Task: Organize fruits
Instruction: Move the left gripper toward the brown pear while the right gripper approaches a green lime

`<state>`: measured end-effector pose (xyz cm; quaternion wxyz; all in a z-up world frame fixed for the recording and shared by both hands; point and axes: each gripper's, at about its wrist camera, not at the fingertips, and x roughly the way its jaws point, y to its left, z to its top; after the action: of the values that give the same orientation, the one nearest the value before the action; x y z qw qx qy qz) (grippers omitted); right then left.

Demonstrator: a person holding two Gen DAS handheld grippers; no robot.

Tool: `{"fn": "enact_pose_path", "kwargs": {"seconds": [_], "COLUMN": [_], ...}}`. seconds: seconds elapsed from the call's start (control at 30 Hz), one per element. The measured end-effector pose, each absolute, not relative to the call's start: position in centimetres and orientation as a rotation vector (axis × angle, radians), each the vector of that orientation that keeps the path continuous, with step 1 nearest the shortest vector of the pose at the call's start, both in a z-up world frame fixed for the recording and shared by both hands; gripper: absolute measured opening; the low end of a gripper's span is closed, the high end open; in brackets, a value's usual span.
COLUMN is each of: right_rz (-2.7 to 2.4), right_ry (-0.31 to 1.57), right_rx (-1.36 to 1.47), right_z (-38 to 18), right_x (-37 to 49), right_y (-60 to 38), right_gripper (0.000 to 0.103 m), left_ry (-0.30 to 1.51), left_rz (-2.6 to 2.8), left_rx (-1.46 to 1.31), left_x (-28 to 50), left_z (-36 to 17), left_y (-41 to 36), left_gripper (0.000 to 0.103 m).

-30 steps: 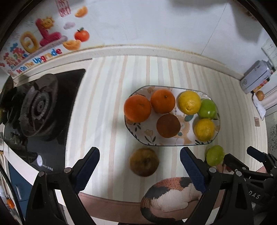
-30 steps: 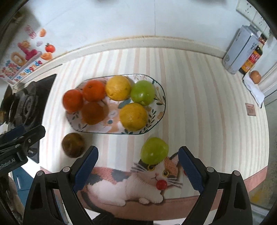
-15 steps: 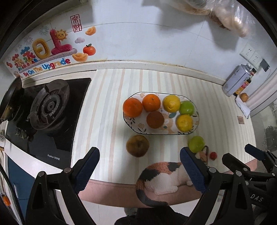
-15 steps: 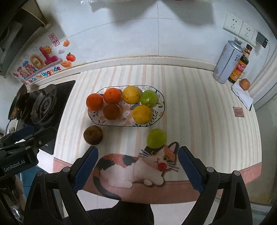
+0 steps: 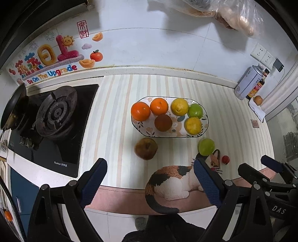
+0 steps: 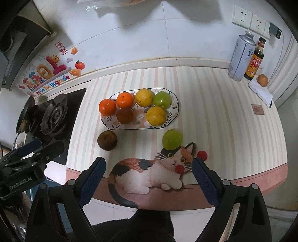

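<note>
An oval flowered plate [image 5: 205, 119] [image 6: 177, 109] on the striped mat holds several fruits: two oranges, two yellow ones, a green one and a brown one. A brown pear [image 5: 146, 148] [image 6: 107, 140] lies on the mat in front of the plate's left end. A green fruit [image 5: 206, 146] [image 6: 172, 139] lies in front of its right end, by the cat picture. My left gripper [image 5: 149, 178] is open and empty, high above the counter's front edge. My right gripper [image 6: 148, 175] is open and empty too, and also shows in the left wrist view [image 5: 268, 167].
A gas stove [image 5: 54, 115] with a pan [image 5: 14, 104] stands at the left. A spray can [image 6: 240, 57], a sauce bottle [image 6: 254, 59] and a small fruit on a cloth [image 6: 262, 80] stand at the back right. Bags [image 5: 232, 14] hang on the wall.
Both grippers have pulled back and up from the counter, so the plate and loose fruits look smaller and farther. Both stayed open; no fruit moved.
</note>
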<state>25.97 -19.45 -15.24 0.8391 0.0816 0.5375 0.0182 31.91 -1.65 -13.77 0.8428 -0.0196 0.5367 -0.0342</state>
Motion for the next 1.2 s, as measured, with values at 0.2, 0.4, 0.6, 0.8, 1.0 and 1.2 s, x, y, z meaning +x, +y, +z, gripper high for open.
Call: {"fn": "enact_pose_path", "kwargs": {"seconds": [0.2, 0.4, 0.6, 0.8, 1.0, 1.2], "right_rz": [-0.011, -0.056, -0.035, -0.028, -0.021, -0.010], "right_ry": [1.155, 1.205, 1.329, 1.400, 1.448, 1.438], "right_rx": [0.254, 0.336, 0.390, 0.357, 0.283, 0.235], "right_z": [-17.6, -22.2, -29.3, -33.5, -36.2, -36.6], "right_x": [27.8, 31.4, 35.3, 37.5, 38.7, 38.9], "right_y": [-22.6, -26.6, -27.4, -26.1, -24.7, -23.3], "right_gripper": [0.096, 0.096, 0.095, 0.080, 0.064, 0.061], "left_ry": [1.142, 1.219, 1.358, 1.457, 1.515, 1.537], "left_rz": [-0.024, 0.026, 0.049, 0.033, -0.043, -0.090], "left_rx": [-0.025, -0.022, -0.059, -0.102, -0.048, 0.053], "left_x": [33.8, 37.1, 40.2, 42.1, 43.0, 43.1], "left_z": [-15.8, -20.0, -25.3, -28.9, -31.7, -34.0], "left_y": [-1.2, -0.2, 1.0, 1.0, -1.4, -3.8], "left_gripper": [0.103, 0.103, 0.103, 0.103, 0.103, 0.070]}}
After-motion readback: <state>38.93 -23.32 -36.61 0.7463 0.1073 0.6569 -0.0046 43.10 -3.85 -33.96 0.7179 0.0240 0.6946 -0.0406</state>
